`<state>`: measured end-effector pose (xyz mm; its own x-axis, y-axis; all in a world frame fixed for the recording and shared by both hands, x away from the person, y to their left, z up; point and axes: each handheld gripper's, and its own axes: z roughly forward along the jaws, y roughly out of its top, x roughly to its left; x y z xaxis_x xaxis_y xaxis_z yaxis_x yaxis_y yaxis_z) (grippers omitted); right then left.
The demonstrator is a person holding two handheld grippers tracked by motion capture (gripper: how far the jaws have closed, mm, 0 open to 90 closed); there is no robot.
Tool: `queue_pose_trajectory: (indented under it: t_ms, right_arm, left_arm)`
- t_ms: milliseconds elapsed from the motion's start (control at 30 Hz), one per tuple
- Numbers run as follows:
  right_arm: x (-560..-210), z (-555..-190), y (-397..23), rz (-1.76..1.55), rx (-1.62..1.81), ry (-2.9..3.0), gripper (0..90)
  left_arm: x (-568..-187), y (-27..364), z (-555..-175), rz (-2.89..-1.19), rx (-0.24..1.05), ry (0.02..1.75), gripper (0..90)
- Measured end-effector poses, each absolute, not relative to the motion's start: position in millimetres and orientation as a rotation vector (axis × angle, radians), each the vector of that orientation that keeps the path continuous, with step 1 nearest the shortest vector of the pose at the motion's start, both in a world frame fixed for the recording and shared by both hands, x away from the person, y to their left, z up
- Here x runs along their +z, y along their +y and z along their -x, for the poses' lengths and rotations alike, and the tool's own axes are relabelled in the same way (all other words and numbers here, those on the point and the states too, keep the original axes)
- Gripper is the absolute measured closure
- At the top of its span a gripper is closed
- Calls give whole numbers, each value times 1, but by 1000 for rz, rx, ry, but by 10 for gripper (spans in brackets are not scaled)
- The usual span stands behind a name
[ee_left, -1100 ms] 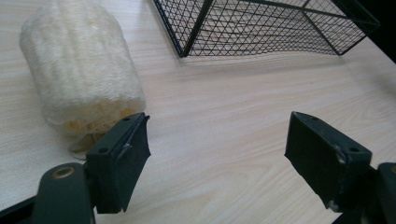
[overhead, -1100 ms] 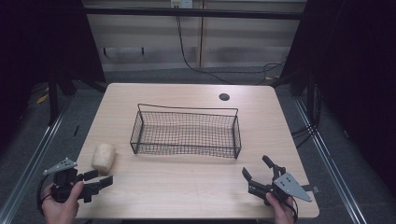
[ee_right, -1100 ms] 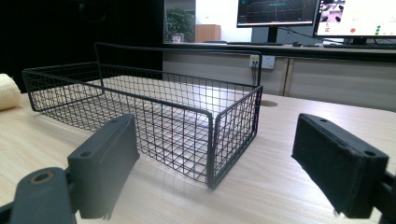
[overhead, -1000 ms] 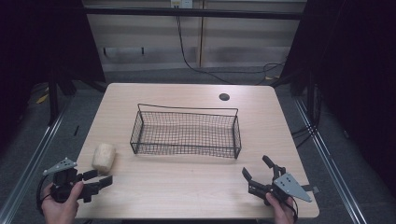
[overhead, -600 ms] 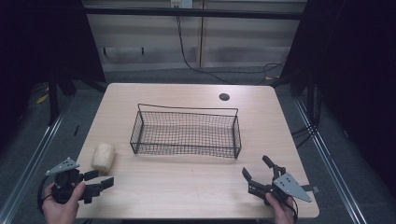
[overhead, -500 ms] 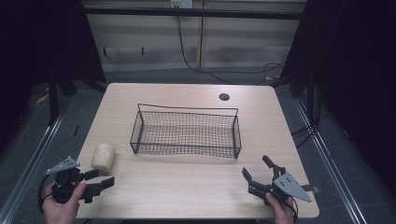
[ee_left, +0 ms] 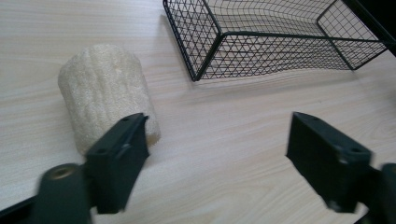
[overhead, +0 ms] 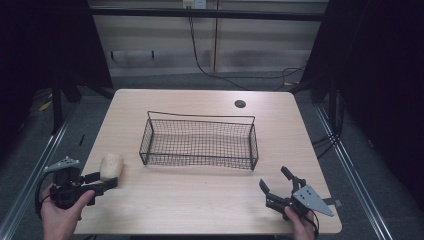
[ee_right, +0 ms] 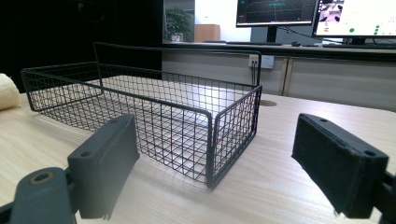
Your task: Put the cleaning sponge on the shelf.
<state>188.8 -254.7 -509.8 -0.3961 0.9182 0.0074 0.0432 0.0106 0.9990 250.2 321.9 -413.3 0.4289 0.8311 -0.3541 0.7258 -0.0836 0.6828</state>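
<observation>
Left gripper (overhead: 102, 184) at the near left corner of the table (overhead: 200, 210), jaws spread wide and holding nothing. One jaw tip right against the near end of the sponge (ee_left: 107, 100), the other well off to the side over bare wood; not centred on the target. Recommended correction: shift sideways until the sponge sits squarely between both jaws, then push forward far enough that the pads bear on its body rather than its edge. Close slowly; soft, porous material, likely to squash and spring, so a firm but moderate squeeze across the short width advised. Keep low to the wood during approach to avoid rolling the sponge away.

Right gripper (overhead: 279, 187) at the near right edge, also gaping wide and empty, pointed at the basket corner from a little way off. No part in the pickup; best kept clear.

Sponge (overhead: 111, 166) lying on its side near the left edge, just beyond the left gripper, apart from the basket.

Basket (overhead: 200, 141) mid-table, black wire, nothing inside, upright, open top. Probable destination. Lift above the rim before crossing; release low over the mesh floor to limit bounce.
</observation>
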Motion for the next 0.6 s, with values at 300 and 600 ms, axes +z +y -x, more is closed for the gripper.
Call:
queue_pose_trajectory:
  t_ms: [300,600]
  right_arm:
    - [-510,-189,-255,-1019,1477,1537,136]
    - [-510,-189,-255,-1019,1475,1537,136]
  left_arm:
    - [-403,335,-270,-1900,31,1351,291]
    - [-383,324,-284,-2005,29,1382,238]
